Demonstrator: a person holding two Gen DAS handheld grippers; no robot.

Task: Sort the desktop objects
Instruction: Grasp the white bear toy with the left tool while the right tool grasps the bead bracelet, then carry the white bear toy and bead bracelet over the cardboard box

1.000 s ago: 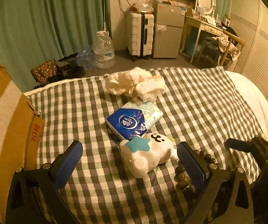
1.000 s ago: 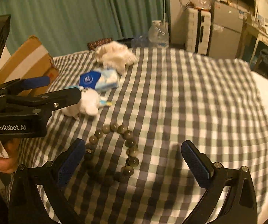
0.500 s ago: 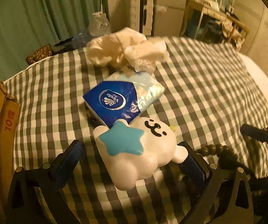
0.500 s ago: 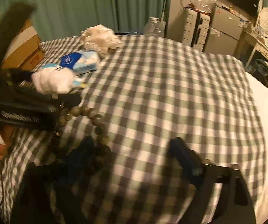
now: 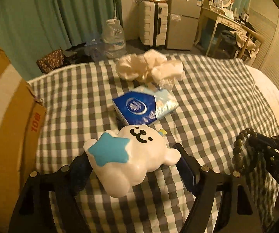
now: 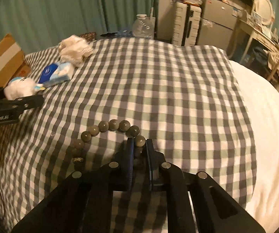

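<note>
The left gripper (image 5: 133, 165) has its 2 fingers pressed on the sides of the white plush toy (image 5: 131, 155), which has a blue star and a small black face. The toy is lifted above the checked cloth (image 5: 207, 101) and it tilts a little. Just behind the toy, a blue tissue pack (image 5: 143, 106) lies flat on the cloth. Farther back there is a crumpled white bag (image 5: 151, 68). A cardboard box (image 5: 5, 120) stands at the left edge.

The right gripper (image 6: 139, 149) has its 2 fingers close together, clamped on 1 bead of the bead bracelet (image 6: 108, 126). The other beads curve to the left of the fingers. In the left wrist view the bracelet hangs from that gripper, above the cloth, at the right side.
</note>
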